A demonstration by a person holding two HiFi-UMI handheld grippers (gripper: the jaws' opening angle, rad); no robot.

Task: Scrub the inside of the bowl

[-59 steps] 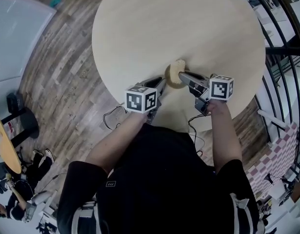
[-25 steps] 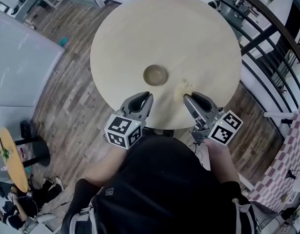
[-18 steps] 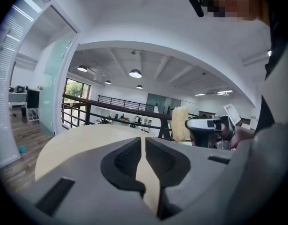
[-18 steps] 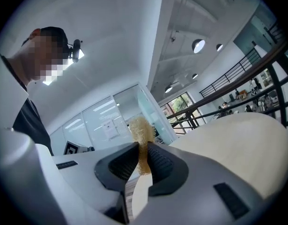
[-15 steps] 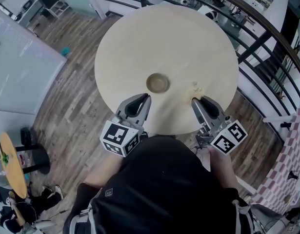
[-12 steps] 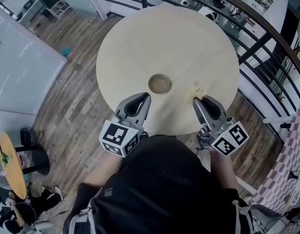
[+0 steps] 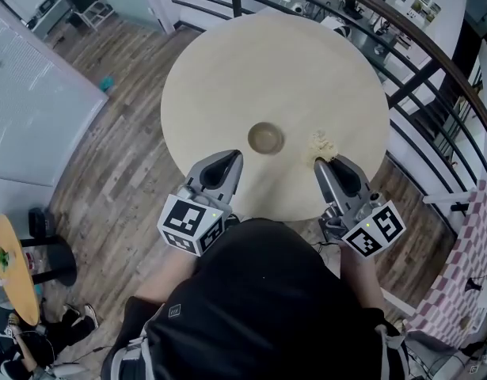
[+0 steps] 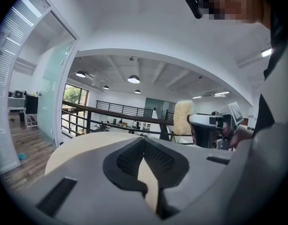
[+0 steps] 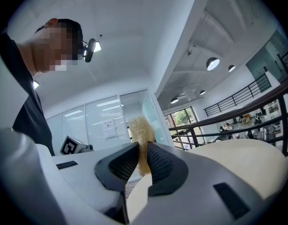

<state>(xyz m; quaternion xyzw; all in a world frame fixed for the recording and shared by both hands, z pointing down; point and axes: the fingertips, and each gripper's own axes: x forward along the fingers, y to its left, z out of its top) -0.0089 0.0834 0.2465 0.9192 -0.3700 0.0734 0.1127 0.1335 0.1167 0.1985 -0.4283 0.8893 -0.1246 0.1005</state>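
A small tan bowl [image 7: 264, 138] stands alone and upright on the round pale table [image 7: 267, 62], with no gripper touching it. My left gripper [image 7: 231, 160] hovers at the table's near edge, down-left of the bowl. Its jaws have just been closing and now meet with nothing between them [image 8: 144, 142]. My right gripper [image 7: 322, 165] is shut on a straw-coloured scrub pad [image 7: 321, 144], which sticks up past the fingertips [image 9: 141, 130] to the right of the bowl. In the left gripper view the pad [image 8: 182, 117] shows beside the right gripper [image 8: 210, 128].
A black metal railing [image 7: 433, 62] curves round the table's far and right sides. Wood flooring [image 7: 108, 165] lies on the left, with a glass partition [image 7: 29, 109] and a small round side table [image 7: 9, 267] further left. The person's dark torso fills the lower view.
Both grippers have come off the bowl, drawn back toward the body and risen. The bowl stays on the table. The left jaws have closed; the right still holds the pad.
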